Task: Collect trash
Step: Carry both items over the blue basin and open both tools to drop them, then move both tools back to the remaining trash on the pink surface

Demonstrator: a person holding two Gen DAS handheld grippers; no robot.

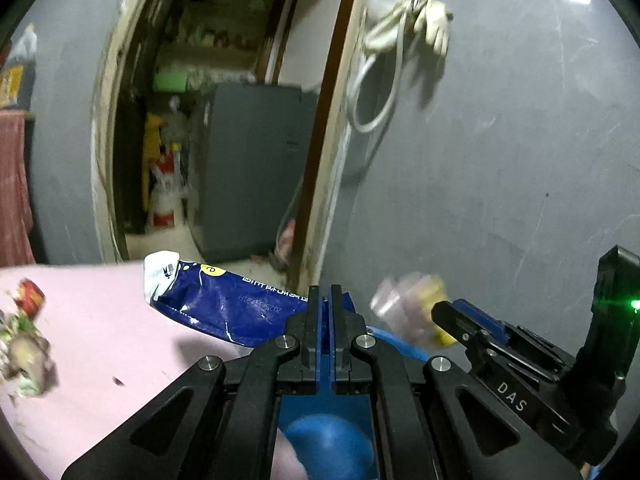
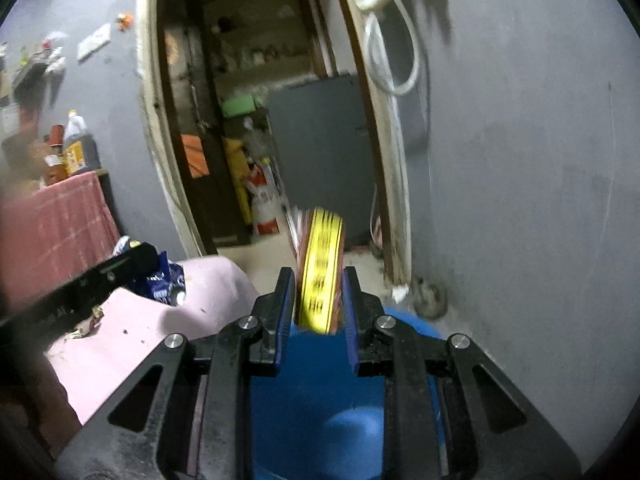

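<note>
My left gripper (image 1: 325, 300) is shut on a blue and white snack bag (image 1: 208, 304), held above a blue bin (image 1: 328, 436) beside the pink-covered table (image 1: 100, 332). My right gripper (image 2: 319, 292) is shut on a yellow and brown wrapper (image 2: 322, 268), also above the blue bin (image 2: 312, 400). In the left wrist view the right gripper (image 1: 444, 312) sits to the right with that wrapper (image 1: 412, 304) blurred. The left gripper's arm (image 2: 100, 280) and the blue bag (image 2: 160, 280) show at left in the right wrist view.
More wrappers (image 1: 24, 336) lie on the pink table's left side. Ahead is an open doorway with a grey cabinet (image 1: 248, 168). A grey wall (image 1: 500, 160) with hanging gloves and cord (image 1: 408, 24) is right. A red-covered shelf with bottles (image 2: 60, 160) stands left.
</note>
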